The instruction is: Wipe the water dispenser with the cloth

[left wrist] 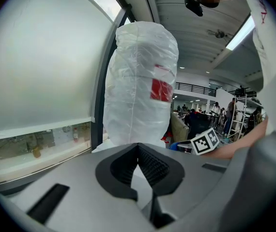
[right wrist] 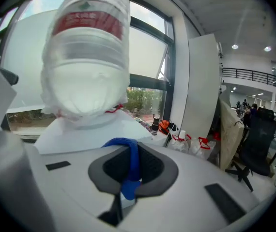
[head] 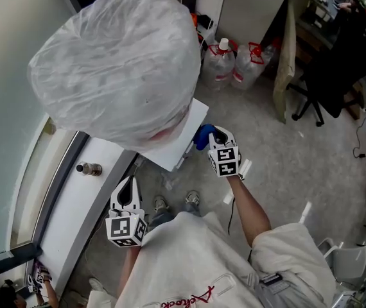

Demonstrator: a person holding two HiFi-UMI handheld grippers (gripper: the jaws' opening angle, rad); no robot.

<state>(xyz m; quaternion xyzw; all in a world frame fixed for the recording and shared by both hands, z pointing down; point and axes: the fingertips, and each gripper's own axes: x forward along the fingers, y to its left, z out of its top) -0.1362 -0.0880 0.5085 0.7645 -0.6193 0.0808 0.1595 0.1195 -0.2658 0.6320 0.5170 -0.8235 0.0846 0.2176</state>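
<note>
The cloth (right wrist: 129, 164) is blue and bunched, and my right claw (right wrist: 128, 151) is clamped on it. A fold loops up over the pads and a tuft hangs out below them. In the head view the cloth (head: 203, 135) sits at the right front edge of the water dispenser (head: 192, 117), right up against its white top, with my right claw (head: 215, 137) just behind it. I cannot tell whether the cloth actually presses on the surface.

The dispenser carries a big upturned bottle (head: 115, 59) wrapped in cloudy plastic film, with a red label showing through (left wrist: 161, 90). From the right gripper view the bottle (right wrist: 87, 57) looms just above the white top (right wrist: 80, 129).

My left claw (left wrist: 138, 150) is closed with nothing in it, the pads meeting at their tips. It hangs low at the dispenser's near corner, over the white window ledge (head: 74, 204), pointing at the wrapped bottle.

A small bottle (head: 88, 169) lies on that ledge. Beyond the dispenser, empty water jugs (head: 234, 61) stand on the floor, and a black office chair (head: 329, 76) is well off to the right.
</note>
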